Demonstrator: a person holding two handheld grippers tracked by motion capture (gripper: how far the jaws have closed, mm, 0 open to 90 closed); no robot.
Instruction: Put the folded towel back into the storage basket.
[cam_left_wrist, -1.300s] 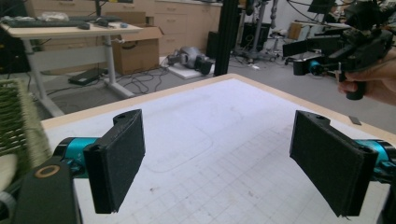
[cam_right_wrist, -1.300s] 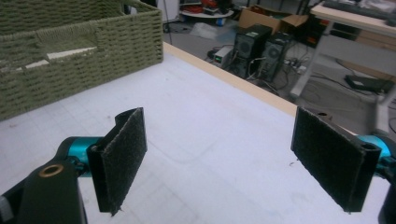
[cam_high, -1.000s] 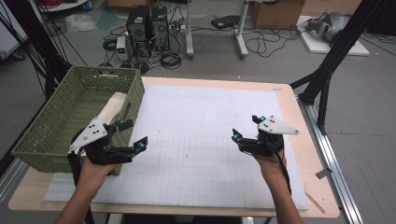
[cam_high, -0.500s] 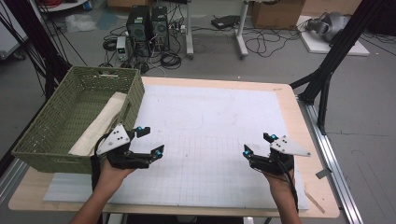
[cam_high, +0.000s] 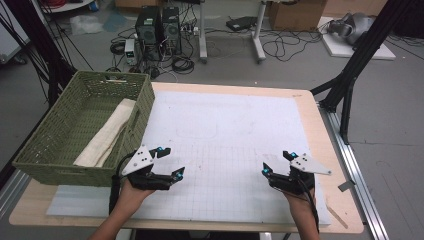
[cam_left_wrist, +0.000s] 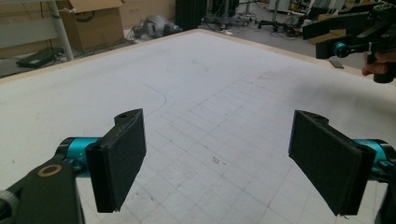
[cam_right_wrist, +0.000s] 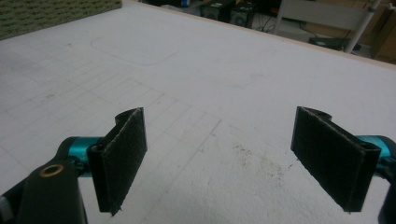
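Folded cloth (cam_high: 107, 135) lies inside the green basket (cam_high: 45, 137) at the left edge of the table (cam_high: 225, 125). Left gripper (cam_high: 170, 162) and right gripper (cam_high: 276, 162) hover above the white mat (cam_high: 230, 130), both with fingers spread wide and holding nothing.

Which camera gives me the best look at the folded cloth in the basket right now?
The high view. It shows the cream cloth lying lengthwise inside the green basket, near its right wall. The right gripper view catches a strip of the basket at its top left, with the cloth hidden.
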